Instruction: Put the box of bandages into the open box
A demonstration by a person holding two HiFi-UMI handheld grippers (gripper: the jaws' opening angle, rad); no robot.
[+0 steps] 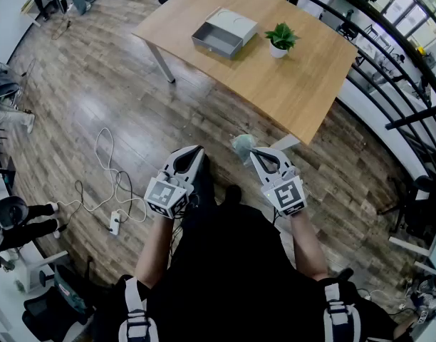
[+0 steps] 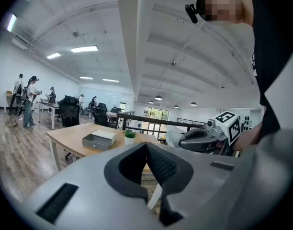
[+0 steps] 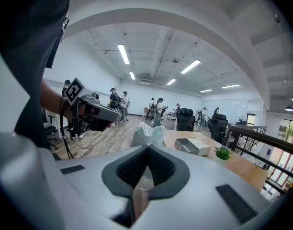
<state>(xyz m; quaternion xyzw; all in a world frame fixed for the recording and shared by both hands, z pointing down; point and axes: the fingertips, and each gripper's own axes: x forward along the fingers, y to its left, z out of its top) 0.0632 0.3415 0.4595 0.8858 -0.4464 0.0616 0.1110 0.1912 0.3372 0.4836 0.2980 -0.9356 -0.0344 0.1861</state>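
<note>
Two grippers: the person is holding one in each hand, low in front of the body, both aiming roughly toward the table (image 1: 303, 91).
Left gripper (image 1: 192, 152): its jaws are lying pressed together, tip against tip, with nothing sitting between them.
Right gripper (image 1: 253, 153): its jaws are pinching the box of bandages (image 1: 241, 145), and the dark pads are closing on its near edge.
Box of bandages: it is showing as a pale greenish packet in crinkly wrapping. It is sticking out past the right gripper's tips and hanging in the air over the wooden floor (image 1: 75, 105), just short of the table's near corner and well apart from the open box.
Open box (image 1: 219, 37): it is sitting on the far part of the table, a grey tray facing up with a white part lying against its far side.
Potted plant (image 1: 281, 38): it is standing in a white pot just beside the open box, to its right in the head view.
Cable (image 1: 107, 164): it is trailing in loops across the floor to a white power strip (image 1: 115, 223), to the left of the person.
</note>
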